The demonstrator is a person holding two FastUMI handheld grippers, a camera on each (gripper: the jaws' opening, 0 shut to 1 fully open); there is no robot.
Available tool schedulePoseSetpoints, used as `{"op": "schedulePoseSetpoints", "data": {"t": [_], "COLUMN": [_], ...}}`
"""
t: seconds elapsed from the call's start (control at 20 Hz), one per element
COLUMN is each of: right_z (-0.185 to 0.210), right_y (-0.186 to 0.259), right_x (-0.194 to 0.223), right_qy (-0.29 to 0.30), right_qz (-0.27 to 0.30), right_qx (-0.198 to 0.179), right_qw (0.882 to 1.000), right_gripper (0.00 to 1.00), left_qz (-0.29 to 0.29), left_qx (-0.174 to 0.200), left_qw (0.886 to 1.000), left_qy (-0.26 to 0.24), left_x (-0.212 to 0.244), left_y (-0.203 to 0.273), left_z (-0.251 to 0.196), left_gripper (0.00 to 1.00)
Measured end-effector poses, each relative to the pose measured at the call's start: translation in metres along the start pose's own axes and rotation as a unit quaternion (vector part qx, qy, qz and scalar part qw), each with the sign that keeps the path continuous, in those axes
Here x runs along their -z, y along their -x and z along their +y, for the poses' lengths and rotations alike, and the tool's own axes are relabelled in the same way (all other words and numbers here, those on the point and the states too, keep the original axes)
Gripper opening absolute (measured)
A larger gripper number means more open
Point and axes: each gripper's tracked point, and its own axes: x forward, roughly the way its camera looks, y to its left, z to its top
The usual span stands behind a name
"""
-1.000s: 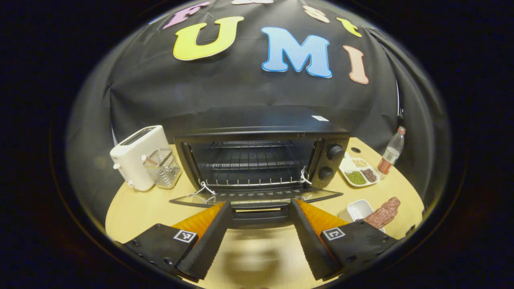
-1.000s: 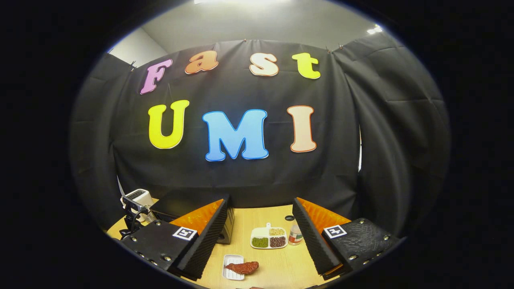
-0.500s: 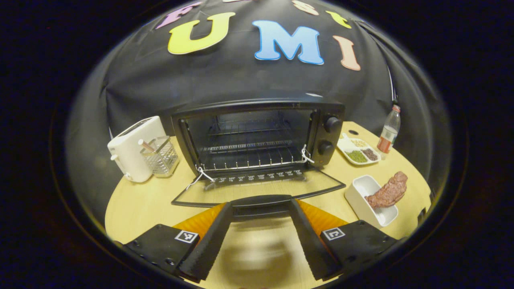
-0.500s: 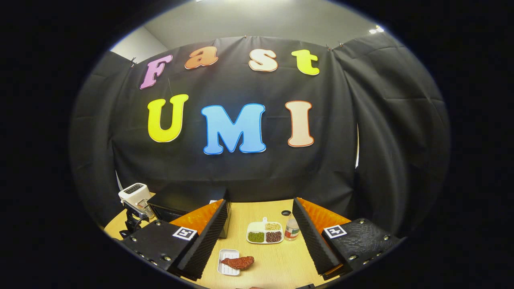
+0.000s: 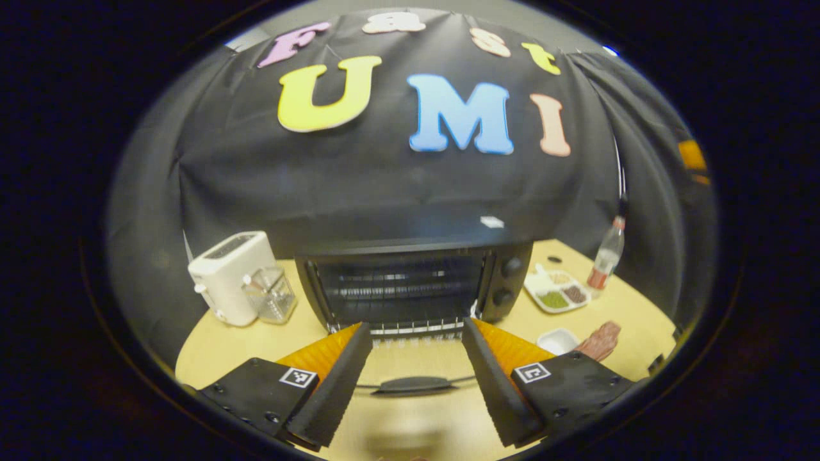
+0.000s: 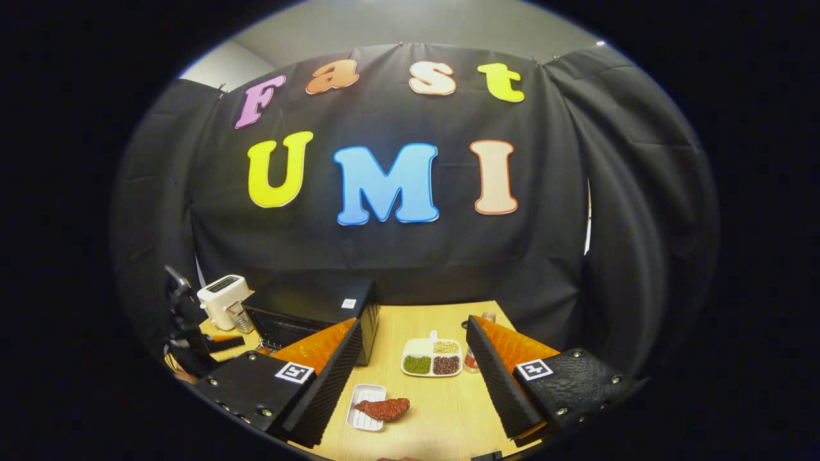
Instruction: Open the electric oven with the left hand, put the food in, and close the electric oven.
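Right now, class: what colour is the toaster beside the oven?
White; the toaster shows best in the left gripper view.

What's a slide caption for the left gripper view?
Left gripper, open, faces the electric oven with its door folded down; meat on a white dish waits nearby.

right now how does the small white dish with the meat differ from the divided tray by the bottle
The small white dish is a plain rectangle; the divided tray is split into compartments. The dish carries one reddish-brown piece of meat that overhangs its edge; the tray holds green, brown and pale grains, each in its own compartment. The dish lies nearer the right gripper; the tray sits farther back beside the bottle. Both are white and rest on the wooden table.
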Motion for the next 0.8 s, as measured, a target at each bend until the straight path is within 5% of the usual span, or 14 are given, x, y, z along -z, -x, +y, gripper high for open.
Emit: {"op": "schedulePoseSetpoints", "data": {"t": [0.05,0.1,0.45,0.8], "right_z": [-0.003,-0.005,-0.014,-0.003], "right_y": [-0.006,-0.010,-0.050,-0.075], "right_x": [0.015,0.028,0.124,0.225], "right_qy": [-0.012,-0.029,-0.151,-0.281], "right_qz": [0.021,0.039,0.140,0.249], "right_qx": [-0.006,-0.014,-0.076,-0.105], "right_qw": [1.000,0.999,0.976,0.921], "right_gripper": [0.99,0.99,0.99,0.95], "left_qz": [-0.022,-0.044,-0.161,-0.210], "left_qx": [-0.002,-0.002,-0.015,-0.031], "left_qw": [1.000,0.999,0.987,0.977], "left_qy": [0.009,0.017,0.011,0.026], "left_x": [-0.027,-0.053,-0.189,-0.252], "left_y": [0.010,0.022,0.092,0.141], "left_z": [0.000,-0.001,-0.006,-0.014], "left_gripper": [0.91,1.00,1.00,0.96]}}
